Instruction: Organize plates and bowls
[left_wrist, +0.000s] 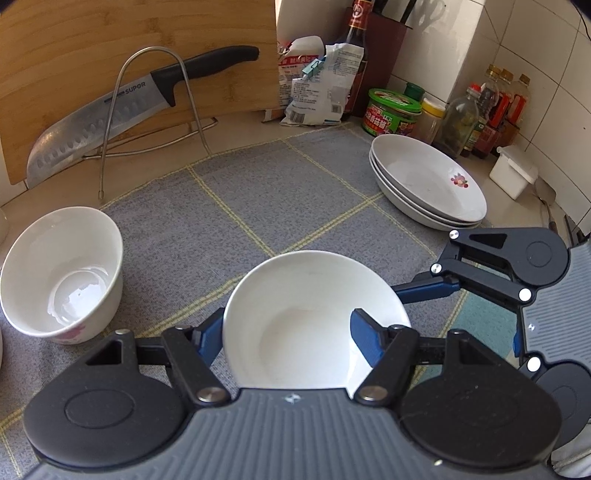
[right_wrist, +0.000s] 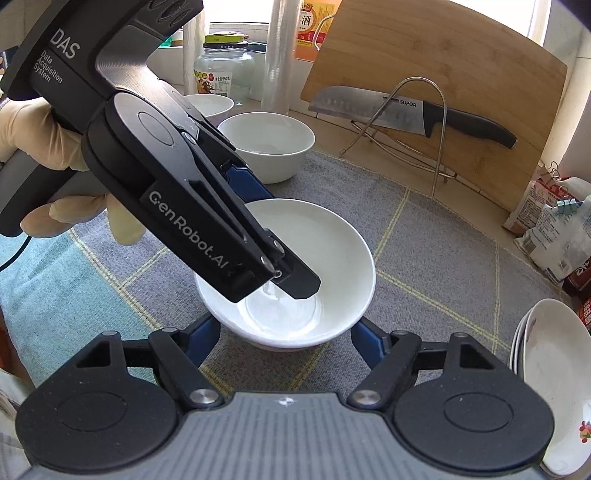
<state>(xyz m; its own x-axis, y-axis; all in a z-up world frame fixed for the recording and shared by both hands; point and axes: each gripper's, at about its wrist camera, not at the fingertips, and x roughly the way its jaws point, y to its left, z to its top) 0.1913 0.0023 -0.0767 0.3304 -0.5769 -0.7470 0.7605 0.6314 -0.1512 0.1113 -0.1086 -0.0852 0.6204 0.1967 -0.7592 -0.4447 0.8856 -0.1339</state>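
White bowl (left_wrist: 314, 317), empty, on the grey checked mat (left_wrist: 229, 206), held from two sides at once. Left gripper (left_wrist: 286, 338): one finger (left_wrist: 364, 338) inside the bowl, the other outside its wall, so it is clenched on the rim. Right gripper (right_wrist: 284, 334): blue fingers (right_wrist: 365, 338) against the bowl's (right_wrist: 295, 258) outer wall on either side, closed on it. A gloved hand (right_wrist: 40, 147) carries the left gripper. Second bowl (left_wrist: 62, 273), deep, empty, flower print on its outside, stands apart on the mat's left edge. Plates (left_wrist: 428, 181), three stacked, empty, red flower mark inside the top one, at the mat's far right corner. Behind: board (left_wrist: 129, 55) with knife (left_wrist: 129, 110) on a wire rack (left_wrist: 147, 110), torn bags (left_wrist: 325, 85), bottles (left_wrist: 495, 107) and a green tub (left_wrist: 391, 110), contents not readable.
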